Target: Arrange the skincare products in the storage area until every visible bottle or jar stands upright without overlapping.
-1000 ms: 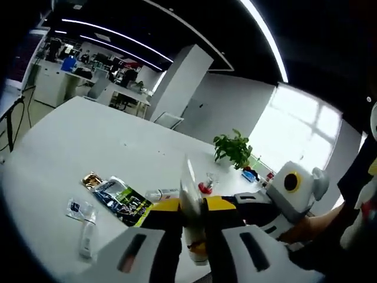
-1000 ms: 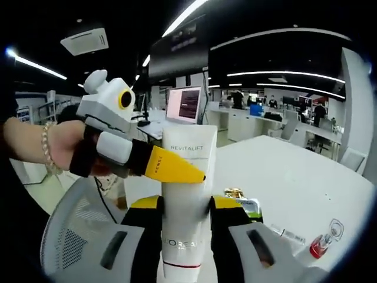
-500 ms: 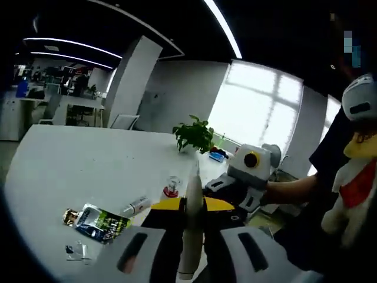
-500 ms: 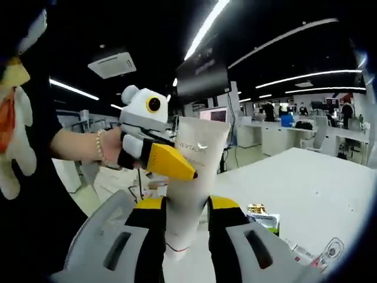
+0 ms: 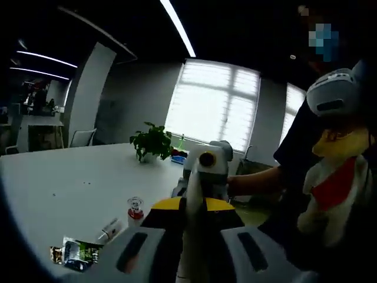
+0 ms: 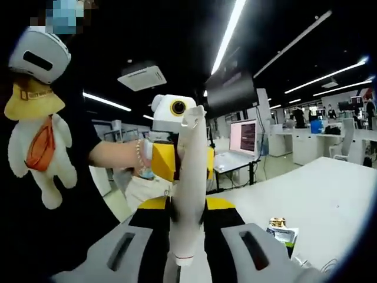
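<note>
A white skincare tube (image 6: 187, 227) is held up in the air between both grippers, above and in front of the white table (image 5: 65, 177). My right gripper (image 6: 187, 204) is shut on its lower part, near the cap. Facing it, my left gripper (image 6: 184, 161) clamps the tube's upper, crimped end with its yellow tips. In the left gripper view the tube (image 5: 194, 184) shows edge-on, my left gripper (image 5: 194, 206) is shut on it, and the right gripper (image 5: 205, 172) sits just behind. A small red-capped bottle (image 5: 135, 210) stands on the table beside a small lying tube (image 5: 111, 227).
A dark sachet (image 5: 76, 253) lies flat near the table's front edge, also seen as a sachet (image 6: 284, 231) in the right gripper view. A potted plant (image 5: 152, 141) stands at the far edge. The person's hand (image 6: 126, 159), a plush toy (image 6: 38, 138) and a laptop (image 6: 241, 137) are close by.
Both views have swung round, so the grippers now face each other head-on. The tube has turned from label-on to edge-on in the right gripper view. Both grips have held.
</note>
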Demonstrator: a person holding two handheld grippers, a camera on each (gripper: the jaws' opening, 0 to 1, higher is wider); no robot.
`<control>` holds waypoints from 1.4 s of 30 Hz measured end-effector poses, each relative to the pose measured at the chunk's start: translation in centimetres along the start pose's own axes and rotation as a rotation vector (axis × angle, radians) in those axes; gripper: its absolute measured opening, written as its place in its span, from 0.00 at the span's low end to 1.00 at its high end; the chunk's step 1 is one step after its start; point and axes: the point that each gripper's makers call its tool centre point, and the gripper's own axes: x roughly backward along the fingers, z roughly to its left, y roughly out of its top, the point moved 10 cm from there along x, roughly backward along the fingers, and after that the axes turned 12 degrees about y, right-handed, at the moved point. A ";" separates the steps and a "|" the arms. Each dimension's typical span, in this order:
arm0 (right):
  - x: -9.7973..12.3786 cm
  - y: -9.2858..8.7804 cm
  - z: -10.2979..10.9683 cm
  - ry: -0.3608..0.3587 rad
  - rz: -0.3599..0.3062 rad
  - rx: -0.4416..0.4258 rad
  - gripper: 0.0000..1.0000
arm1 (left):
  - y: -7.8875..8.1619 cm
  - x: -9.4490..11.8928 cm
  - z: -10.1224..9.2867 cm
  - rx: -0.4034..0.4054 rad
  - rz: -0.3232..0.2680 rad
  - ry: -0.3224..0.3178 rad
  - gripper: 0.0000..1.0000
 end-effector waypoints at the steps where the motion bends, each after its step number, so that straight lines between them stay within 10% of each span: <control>1: 0.0 0.0 0.1 -0.009 0.009 0.008 0.20 | 0.0 -0.1 0.0 -0.008 0.009 0.001 0.09; 24: -0.5 -6.3 -0.8 -0.105 0.336 0.073 0.17 | -4.6 -3.3 0.4 -0.410 0.496 0.015 0.12; 42: 0.8 -13.7 -1.8 -0.182 0.408 -0.031 0.18 | -10.1 -6.1 3.1 -0.384 0.665 -0.035 0.10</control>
